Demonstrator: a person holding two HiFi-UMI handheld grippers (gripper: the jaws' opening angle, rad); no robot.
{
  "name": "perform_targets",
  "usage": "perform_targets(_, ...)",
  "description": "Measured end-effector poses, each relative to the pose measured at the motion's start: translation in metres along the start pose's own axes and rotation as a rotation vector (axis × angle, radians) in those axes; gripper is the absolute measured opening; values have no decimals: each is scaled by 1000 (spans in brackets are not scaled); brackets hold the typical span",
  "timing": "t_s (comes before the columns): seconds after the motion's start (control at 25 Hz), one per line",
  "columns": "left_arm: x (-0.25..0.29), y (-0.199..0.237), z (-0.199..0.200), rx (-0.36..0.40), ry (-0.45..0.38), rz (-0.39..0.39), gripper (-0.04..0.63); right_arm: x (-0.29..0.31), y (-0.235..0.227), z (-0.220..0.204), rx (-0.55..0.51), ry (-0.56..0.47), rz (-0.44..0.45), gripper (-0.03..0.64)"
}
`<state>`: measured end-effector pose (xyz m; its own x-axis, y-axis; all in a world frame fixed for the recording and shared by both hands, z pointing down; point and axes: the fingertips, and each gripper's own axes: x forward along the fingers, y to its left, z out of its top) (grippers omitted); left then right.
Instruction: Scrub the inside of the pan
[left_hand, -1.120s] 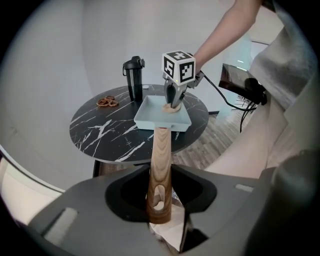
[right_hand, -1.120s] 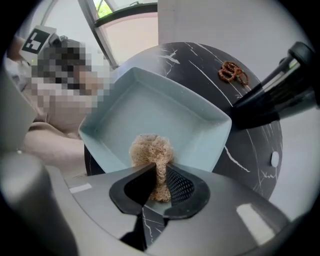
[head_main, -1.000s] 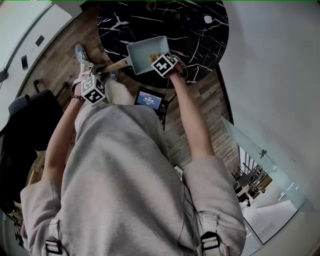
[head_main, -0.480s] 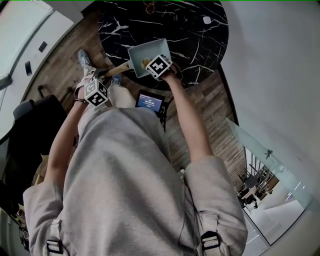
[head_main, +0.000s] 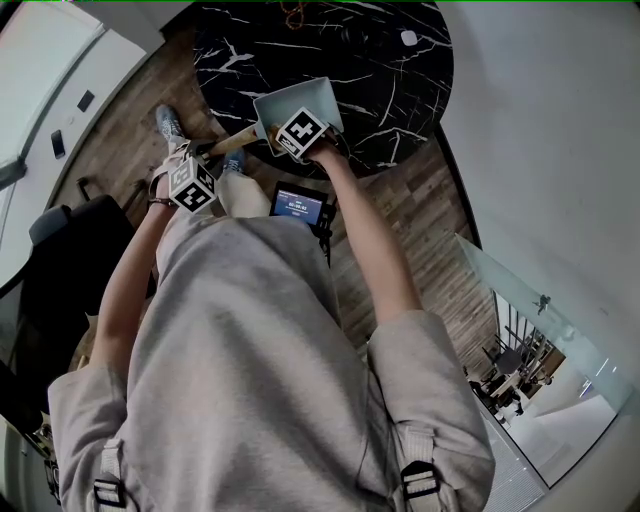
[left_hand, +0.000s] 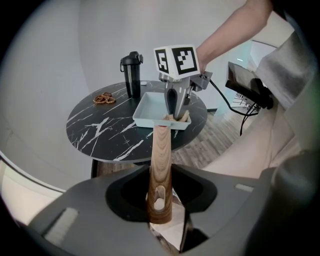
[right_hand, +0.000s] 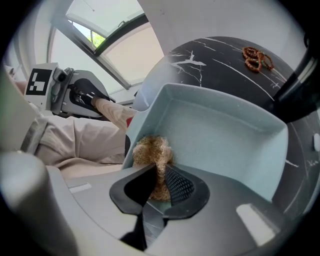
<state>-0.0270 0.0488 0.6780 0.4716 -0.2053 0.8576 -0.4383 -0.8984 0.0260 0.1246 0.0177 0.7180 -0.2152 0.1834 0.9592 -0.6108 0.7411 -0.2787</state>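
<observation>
Right gripper view looks into the pan: pale blue, square and smooth, with upright walls and rounded corners. My right gripper pinches a scrubber, a tan wiry wad pressed into the corner on the handle side. The rest of the pan floor lies bare. My left gripper is clamped on the handle, tapered grained wood with a hanging hole. The pan sits at the near edge of the table, round black marble with white veins, and the handle juts past the rim. A black bottle, whole only in the left gripper view, and brown rings stand well apart behind. Head view shows my right gripper's top over the pan, hiding the scrubber.
</observation>
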Motion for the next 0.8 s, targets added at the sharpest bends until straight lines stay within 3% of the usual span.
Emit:
perform_targets(0.28,0,-2,-1,3,21,-16,135,8,15,3,59,4,101,72)
perform_targets(0.48,0,-2,-1,6,26,-20,135,2,20,5,164,-42,215,72)
perform_targets(0.68,0,-2,-1,8,23,-20,135,-37,36,17,259,-232,440,77)
perform_targets(0.76,-1,-3,-1,8,21,-22,135,-56,27,21,285,-334,430,79)
perform_targets(0.8,-1,-3,-1,8,21,-23,135,-63,15,21,293,-371,374,80)
